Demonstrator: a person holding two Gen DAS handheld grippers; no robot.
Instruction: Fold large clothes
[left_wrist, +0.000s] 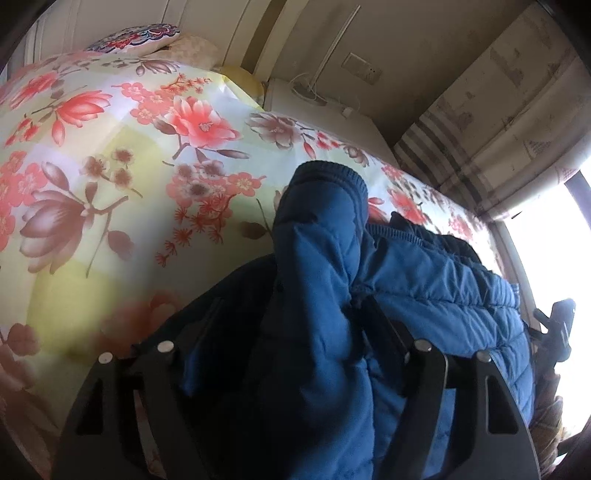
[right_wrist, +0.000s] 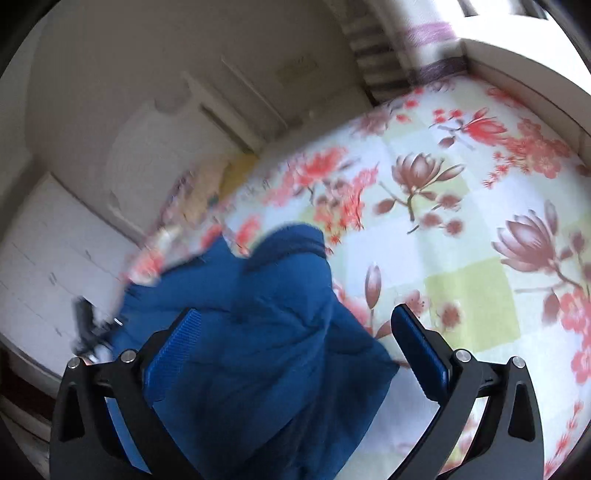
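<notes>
blue quilted jacket (left_wrist: 424, 280) bunched on floral bed sheet (left_wrist: 110, 155) | left gripper (left_wrist: 295, 317) fingers spread, jacket between | right gripper (right_wrist: 295, 328) fingers spread wide, jacket between, unpinched | no readable writing

both wrist views: close, angled down | shared: blue jacket (left_wrist: 424, 280), floral bedsheet (right_wrist: 461, 236)

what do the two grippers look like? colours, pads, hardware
Both are matte black two-finger linkages with triangular cut-outs and silver pivot pins. The right gripper carries ribbed blue pads. The left gripper looks all black; its pads are hidden by fabric. No cables show.
</notes>
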